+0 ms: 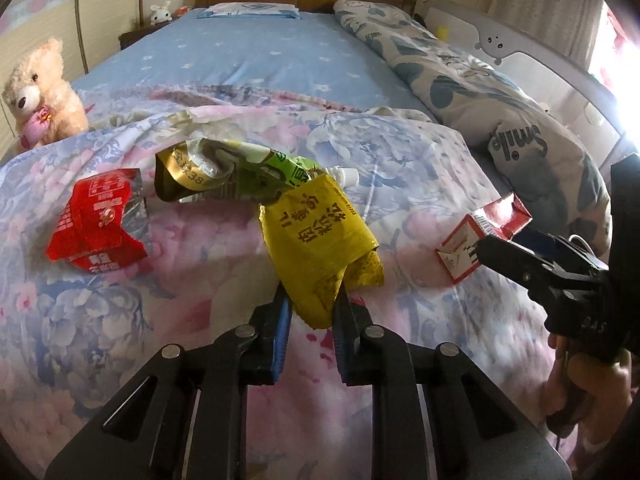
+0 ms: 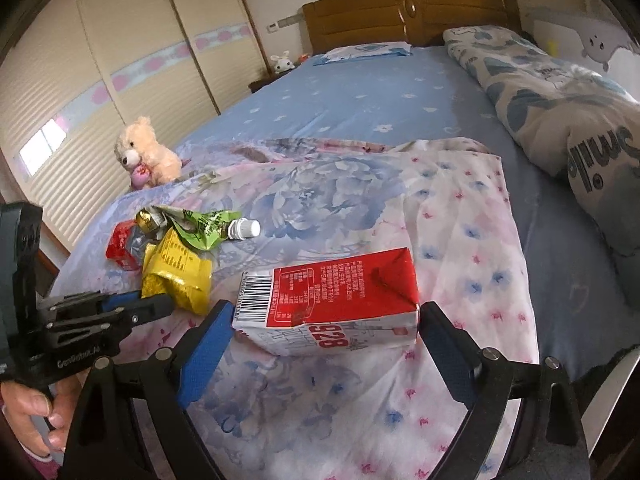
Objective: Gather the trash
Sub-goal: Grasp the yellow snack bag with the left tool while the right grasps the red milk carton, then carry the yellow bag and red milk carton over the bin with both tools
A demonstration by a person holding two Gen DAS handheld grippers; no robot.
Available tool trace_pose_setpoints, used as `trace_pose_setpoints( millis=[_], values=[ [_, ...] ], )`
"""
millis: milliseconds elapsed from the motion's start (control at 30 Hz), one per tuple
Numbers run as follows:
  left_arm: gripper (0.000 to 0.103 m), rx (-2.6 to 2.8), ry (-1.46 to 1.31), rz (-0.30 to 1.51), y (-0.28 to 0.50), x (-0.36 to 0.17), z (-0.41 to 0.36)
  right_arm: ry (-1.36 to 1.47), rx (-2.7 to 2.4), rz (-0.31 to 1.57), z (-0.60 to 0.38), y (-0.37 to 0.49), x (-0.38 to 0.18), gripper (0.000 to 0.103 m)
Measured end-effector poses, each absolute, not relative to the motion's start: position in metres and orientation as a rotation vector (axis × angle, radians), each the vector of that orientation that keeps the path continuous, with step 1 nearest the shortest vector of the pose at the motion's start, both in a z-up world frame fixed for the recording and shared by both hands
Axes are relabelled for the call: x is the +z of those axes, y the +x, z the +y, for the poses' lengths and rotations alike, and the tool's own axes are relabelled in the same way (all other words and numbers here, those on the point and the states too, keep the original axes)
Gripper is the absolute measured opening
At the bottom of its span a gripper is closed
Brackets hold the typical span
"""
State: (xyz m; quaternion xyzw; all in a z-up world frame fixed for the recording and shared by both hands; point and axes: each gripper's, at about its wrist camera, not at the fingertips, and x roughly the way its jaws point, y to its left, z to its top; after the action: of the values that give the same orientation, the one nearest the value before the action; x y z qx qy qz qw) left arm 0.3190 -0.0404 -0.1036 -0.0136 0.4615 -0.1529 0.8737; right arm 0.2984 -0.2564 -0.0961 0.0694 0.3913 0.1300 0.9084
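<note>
Trash lies on a floral quilt [image 1: 192,280] on the bed. My left gripper [image 1: 311,292] is shut on a yellow wrapper [image 1: 316,236], which also shows in the right wrist view [image 2: 176,272]. Behind it lie a green and gold spout pouch [image 1: 224,172] with a white cap [image 2: 244,229] and a torn red packet [image 1: 96,224]. My right gripper [image 2: 326,314] is open, one finger at each end of a red and white carton [image 2: 332,300] lying on the quilt. From the left wrist view that gripper [image 1: 486,246] is at the carton [image 1: 480,236].
A teddy bear [image 1: 40,92] sits at the bed's left edge. A rolled duvet with "Smile" print [image 1: 500,96] lies along the right side. A blue sheet [image 2: 360,96], a pillow and a wooden headboard [image 2: 408,16] are beyond. A wardrobe [image 2: 100,92] stands at left.
</note>
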Motion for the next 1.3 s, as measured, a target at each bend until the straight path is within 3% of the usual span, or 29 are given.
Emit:
trace_pose_setpoints(
  millis=[467, 1300],
  values=[
    [0.017, -0.399, -0.056, 0.973, 0.267, -0.096, -0.057, 0.269, 0.231, 0.729, -0.279, 0.231, -0.070, 0.093],
    [0.016, -0.611, 0.065, 0.955, 0.185, -0.077, -0.155, 0.377, 0.059, 0.659, -0.361, 0.109, -0.060, 0.093]
  ],
)
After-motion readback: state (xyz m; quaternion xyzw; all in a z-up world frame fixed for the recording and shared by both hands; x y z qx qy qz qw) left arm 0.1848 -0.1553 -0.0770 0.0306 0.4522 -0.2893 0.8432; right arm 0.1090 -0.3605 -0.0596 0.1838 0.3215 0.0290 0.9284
